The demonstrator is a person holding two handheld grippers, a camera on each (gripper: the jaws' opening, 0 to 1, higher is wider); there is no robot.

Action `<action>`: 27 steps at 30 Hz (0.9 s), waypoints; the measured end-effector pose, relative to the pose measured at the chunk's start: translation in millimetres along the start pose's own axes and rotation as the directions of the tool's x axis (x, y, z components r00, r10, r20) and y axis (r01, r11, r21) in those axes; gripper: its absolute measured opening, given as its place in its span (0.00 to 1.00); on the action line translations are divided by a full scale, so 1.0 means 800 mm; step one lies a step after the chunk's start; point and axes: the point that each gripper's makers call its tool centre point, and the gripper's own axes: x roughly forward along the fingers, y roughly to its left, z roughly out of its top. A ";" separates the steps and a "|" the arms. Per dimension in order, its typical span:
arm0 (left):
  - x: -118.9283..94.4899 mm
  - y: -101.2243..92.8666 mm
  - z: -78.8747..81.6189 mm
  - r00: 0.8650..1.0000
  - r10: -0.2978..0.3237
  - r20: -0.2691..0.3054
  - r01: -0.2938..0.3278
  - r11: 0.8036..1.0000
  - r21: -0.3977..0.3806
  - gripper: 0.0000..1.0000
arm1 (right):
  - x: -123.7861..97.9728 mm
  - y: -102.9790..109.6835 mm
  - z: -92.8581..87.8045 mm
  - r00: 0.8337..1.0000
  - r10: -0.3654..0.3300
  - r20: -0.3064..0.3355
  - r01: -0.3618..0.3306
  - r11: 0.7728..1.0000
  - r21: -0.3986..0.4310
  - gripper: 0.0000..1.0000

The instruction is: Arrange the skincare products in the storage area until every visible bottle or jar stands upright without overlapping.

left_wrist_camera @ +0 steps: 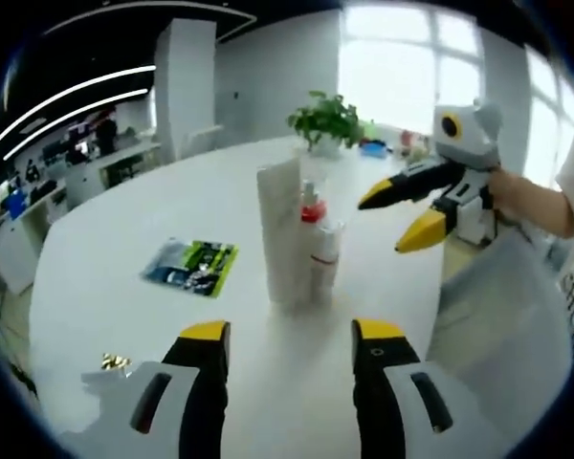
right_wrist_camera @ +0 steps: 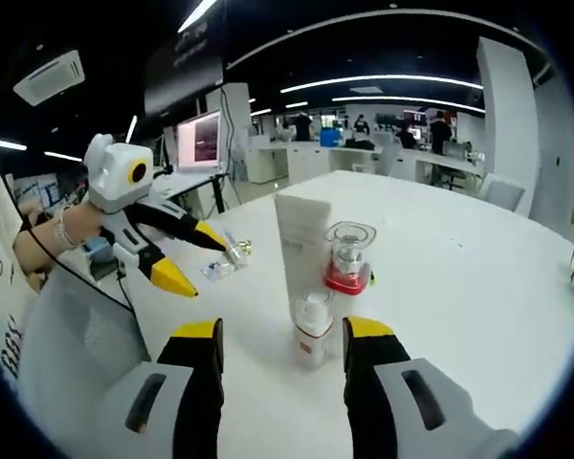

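Three skincare products stand together on the white table point(left_wrist_camera: 124, 249): one tall white squeeze tube point(right_wrist_camera: 301, 239), one small white bottle with a white cap point(right_wrist_camera: 313, 330), and one clear bottle with a red collar and transparent cap point(right_wrist_camera: 348, 256). One green and black printed packet point(left_wrist_camera: 191, 267) lies flat nearby, plus one small gold crumpled wrapper point(left_wrist_camera: 114, 361). One potted green plant point(left_wrist_camera: 325, 121) sits at the far edge.
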 end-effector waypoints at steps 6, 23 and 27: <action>-0.020 0.009 0.002 0.999 0.034 0.007 -0.034 0.999 -0.014 0.51 | -0.003 0.001 0.002 0.999 -0.023 -0.022 0.022 0.999 -0.033 0.59; -0.060 0.022 -0.016 0.993 0.120 -0.007 -0.120 0.991 -0.051 0.67 | -0.009 0.015 0.015 0.998 -0.043 -0.037 0.041 0.998 -0.052 0.77; -0.068 0.025 -0.016 0.992 0.127 0.001 -0.127 0.990 -0.056 0.68 | -0.009 0.015 0.019 0.998 -0.049 -0.028 0.047 0.997 -0.062 0.79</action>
